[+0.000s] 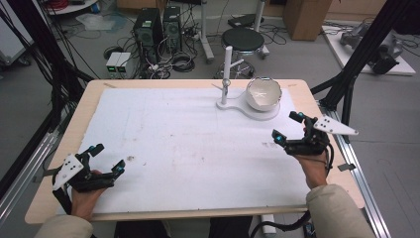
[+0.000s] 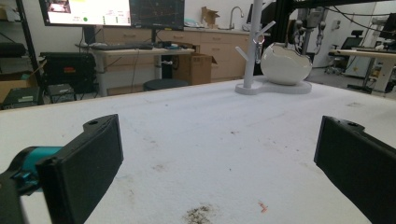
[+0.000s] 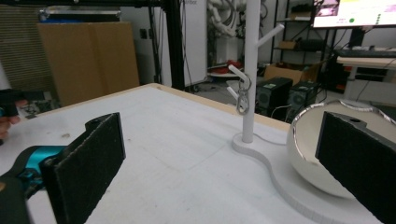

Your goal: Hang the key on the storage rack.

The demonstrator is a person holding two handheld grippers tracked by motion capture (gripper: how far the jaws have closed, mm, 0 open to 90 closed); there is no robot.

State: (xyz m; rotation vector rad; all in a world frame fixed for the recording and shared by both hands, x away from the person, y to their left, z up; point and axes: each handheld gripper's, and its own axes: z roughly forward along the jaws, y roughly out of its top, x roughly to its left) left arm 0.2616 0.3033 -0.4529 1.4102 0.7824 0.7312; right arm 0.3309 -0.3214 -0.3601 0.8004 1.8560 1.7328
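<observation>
Both grippers are empty right now and nothing's being carried. The right gripper (image 1: 288, 128) sits near the right edge of the tabletop (image 1: 188, 148), jaws spread wide with only air between them, pointed toward the white stand (image 1: 227, 74) and the white bowl (image 1: 264, 93) at the far side. It's near the bowl but not touching it. In the right gripper view the bowl's rim sits partly behind the right-hand jaw, so that camera is lined up pretty close on it.

The thing that matters here looks like the small metal ring clip (image 3: 242, 99) — it hangs from one of the lower pegs of the stand, dangling freely just beside the post. Makes sense it's hung there: a peg keeps it off the surface and easy to reach from the side. The bowl rests on the round end of the same white base (image 1: 257, 113), tilted with its opening up and toward the person, so dropping something in would be easy.

The left gripper (image 1: 101, 161) is parked well away at the near-left corner, jaws also wide open — my guess is it's simply waiting out of the way while the right one works.
</observation>
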